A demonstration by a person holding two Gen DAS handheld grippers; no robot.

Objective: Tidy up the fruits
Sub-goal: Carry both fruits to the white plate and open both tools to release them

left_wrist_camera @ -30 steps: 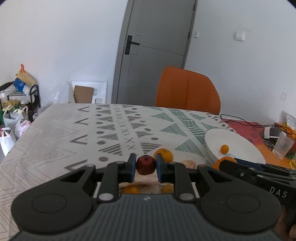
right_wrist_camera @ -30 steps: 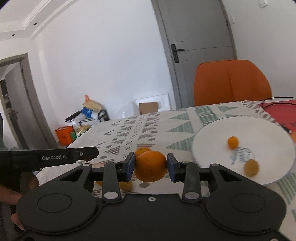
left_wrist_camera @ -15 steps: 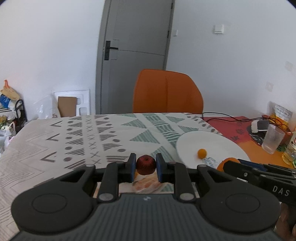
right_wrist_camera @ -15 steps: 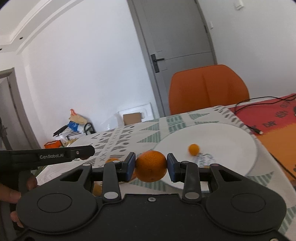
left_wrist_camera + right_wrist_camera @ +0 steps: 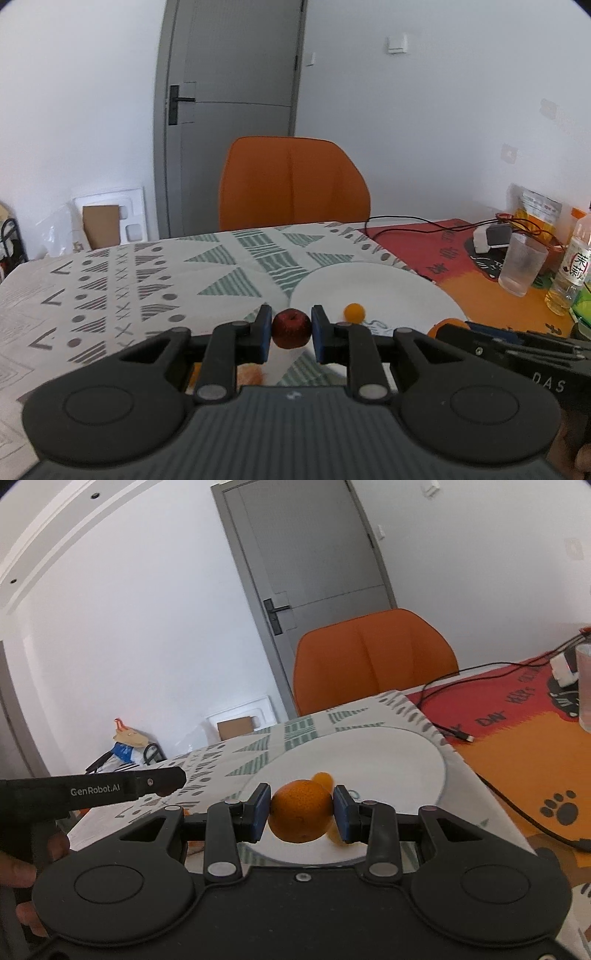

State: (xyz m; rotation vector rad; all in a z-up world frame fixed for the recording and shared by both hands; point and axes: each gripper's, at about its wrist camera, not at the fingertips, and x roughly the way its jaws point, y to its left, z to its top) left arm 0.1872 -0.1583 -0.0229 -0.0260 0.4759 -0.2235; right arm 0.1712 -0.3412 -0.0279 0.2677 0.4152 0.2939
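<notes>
Left gripper [image 5: 291, 329] is clamping a small red fruit [image 5: 291, 328] just short of the white plate [image 5: 406, 760], right gripper [image 5: 301, 810] is carrying an orange [image 5: 300, 811] over the plate. One tiny orange fruit [image 5: 354, 311] is sitting on the plate already, so prob early-mid; both fruits aren't dropped yet, plus more orange bits are lying on the cloth beside the plate

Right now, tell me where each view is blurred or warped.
Left wrist view: door frame bows from fisheye; orange fruit under the gripper smears. Right wrist view: door leans; small fruit behind the held orange is smeared.
</notes>
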